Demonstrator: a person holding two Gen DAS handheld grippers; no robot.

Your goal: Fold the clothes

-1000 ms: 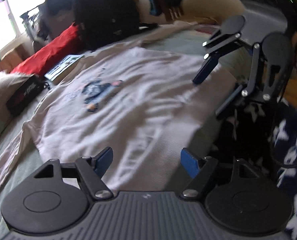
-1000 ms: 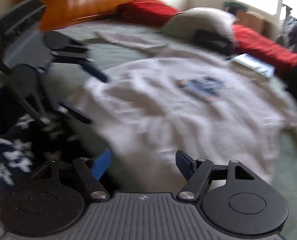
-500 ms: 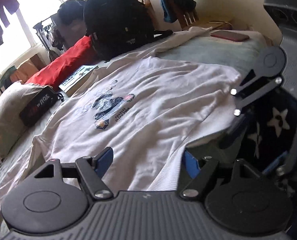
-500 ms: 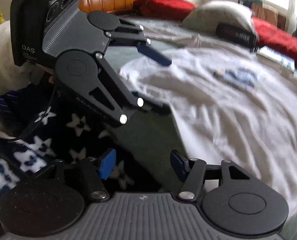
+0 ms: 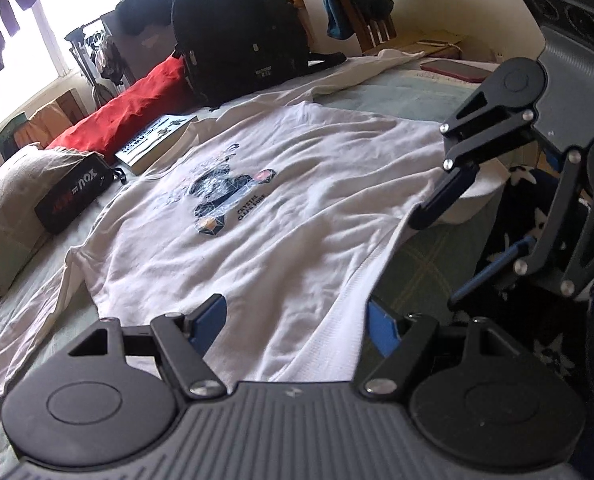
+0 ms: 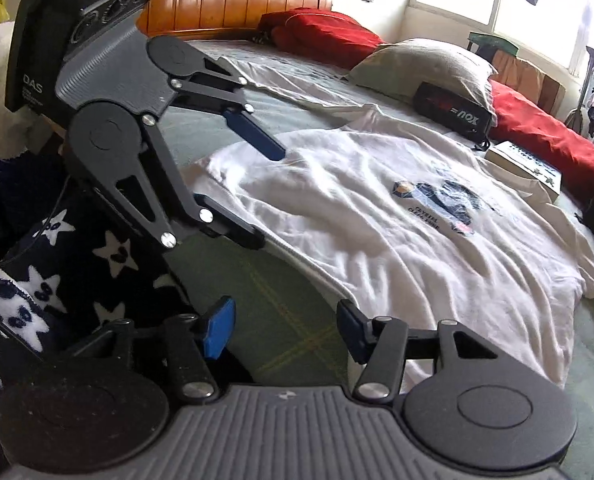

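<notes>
White t-shirt [image 5: 257,216] flat on bed [image 6: 289,332], print up, hem at near edge. Your left gripper [image 5: 297,322] spread wide over hem, nothing pinched. Your right gripper [image 6: 283,330] just closing, jaws apart over bare bed beside hem, empty.

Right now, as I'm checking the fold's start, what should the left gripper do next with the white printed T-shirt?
Probably close the left gripper on the white printed T-shirt: its jaws stand open astride the hem on the green bedsheet, nothing pinched yet.

I read "NOX" on the black pouch [image 5: 74,197] beside the pillow [image 5: 15,196], and "DAS" on the left claw [image 6: 257,196] housing.
</notes>
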